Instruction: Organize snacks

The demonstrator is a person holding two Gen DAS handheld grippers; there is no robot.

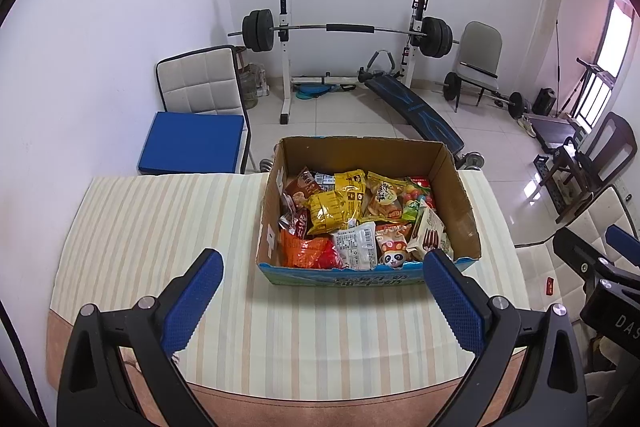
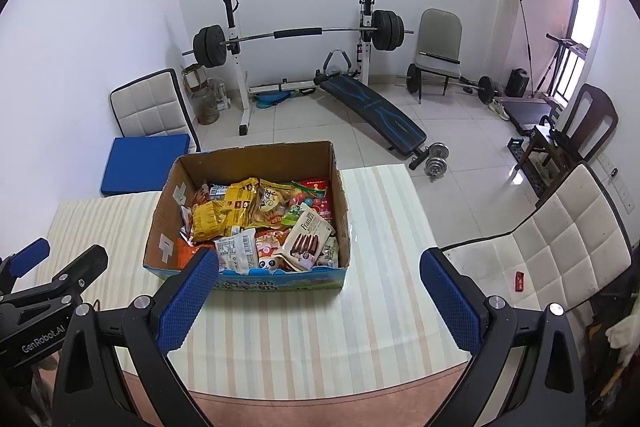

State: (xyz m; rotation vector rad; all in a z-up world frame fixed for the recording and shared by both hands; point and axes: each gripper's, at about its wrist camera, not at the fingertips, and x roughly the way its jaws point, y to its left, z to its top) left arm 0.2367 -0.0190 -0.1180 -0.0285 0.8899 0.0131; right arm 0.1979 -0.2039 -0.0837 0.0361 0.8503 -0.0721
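An open cardboard box (image 1: 460, 187) (image 2: 160, 211) stands on the striped tablecloth (image 1: 160, 227) (image 2: 380, 227), filled with several snack packets. A yellow bag (image 1: 332, 207) (image 2: 218, 215) lies in the middle, a brown-and-white wafer pack (image 1: 426, 231) (image 2: 308, 237) at the right, an orange-red bag (image 1: 308, 253) at the front left. My left gripper (image 1: 322, 261) is open, held short of the box's near wall, nothing between its blue pads (image 1: 192, 303). My right gripper (image 2: 320, 261) is open and empty too, in front of the box's right corner.
A white padded chair (image 2: 540, 251) stands at the table's right with a small red item (image 2: 519, 281) on its seat. Another chair with a blue cushion (image 1: 192, 143) is behind the table's left. A barbell rack (image 1: 344, 31), bench and dumbbells (image 2: 436, 157) fill the tiled floor beyond.
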